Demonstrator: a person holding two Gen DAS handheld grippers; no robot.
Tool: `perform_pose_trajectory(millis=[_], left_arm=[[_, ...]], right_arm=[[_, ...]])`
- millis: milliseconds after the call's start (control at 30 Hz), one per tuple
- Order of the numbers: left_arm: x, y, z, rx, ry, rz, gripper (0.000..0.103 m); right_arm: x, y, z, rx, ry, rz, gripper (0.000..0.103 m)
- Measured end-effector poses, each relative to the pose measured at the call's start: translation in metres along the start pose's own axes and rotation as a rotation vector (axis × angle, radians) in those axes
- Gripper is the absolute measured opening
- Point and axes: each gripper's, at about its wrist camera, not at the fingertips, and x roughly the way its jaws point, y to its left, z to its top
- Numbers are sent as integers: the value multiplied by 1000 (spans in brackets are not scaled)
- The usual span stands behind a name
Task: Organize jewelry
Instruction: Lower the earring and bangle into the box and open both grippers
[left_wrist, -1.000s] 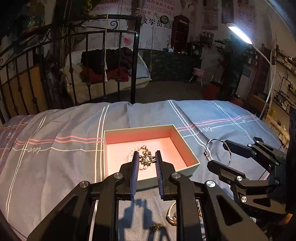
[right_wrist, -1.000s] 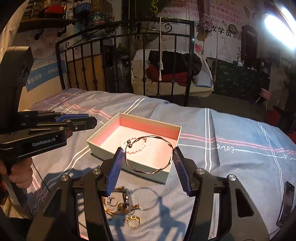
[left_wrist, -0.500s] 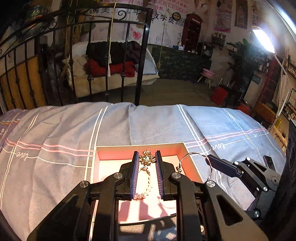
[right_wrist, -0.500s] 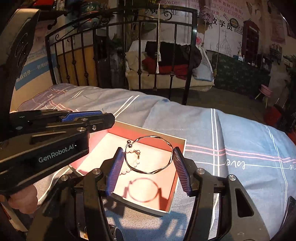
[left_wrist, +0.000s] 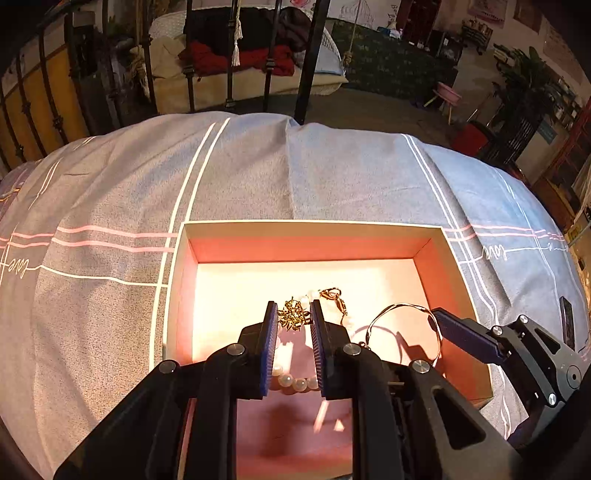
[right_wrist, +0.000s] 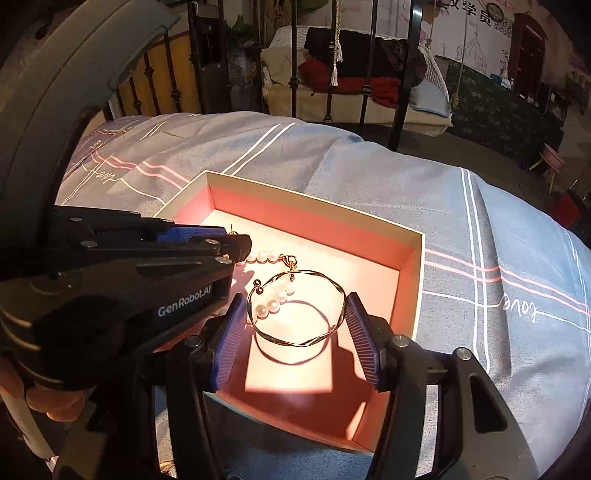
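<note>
A pink-lined open box lies on the bed. My left gripper is shut on a small gold ornament and holds it over the box floor. A pearl bracelet with a gold clasp lies in the box under it. My right gripper is shut on a thin twisted metal bangle and holds it low over the box interior, to the right of the left gripper.
The box sits on a grey-blue bedspread with white and pink stripes. A black iron bed rail stands behind it. The person's hand holds the left gripper at the lower left.
Both grippers have moved forward and down over the box with their pieces held. The loose jewelry on the bedspread in front of the box has dropped out of view.
</note>
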Motion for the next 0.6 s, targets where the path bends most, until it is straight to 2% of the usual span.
perform_pose_trajectory(millis=[300,600], left_arm=[[10,-1,-3,20,25,17,17],[10,-3,-2,26,24,25,17]], right_arm=[[11,4,-1,-5,41,14,56],[9,3,-2,7,40,19,56]])
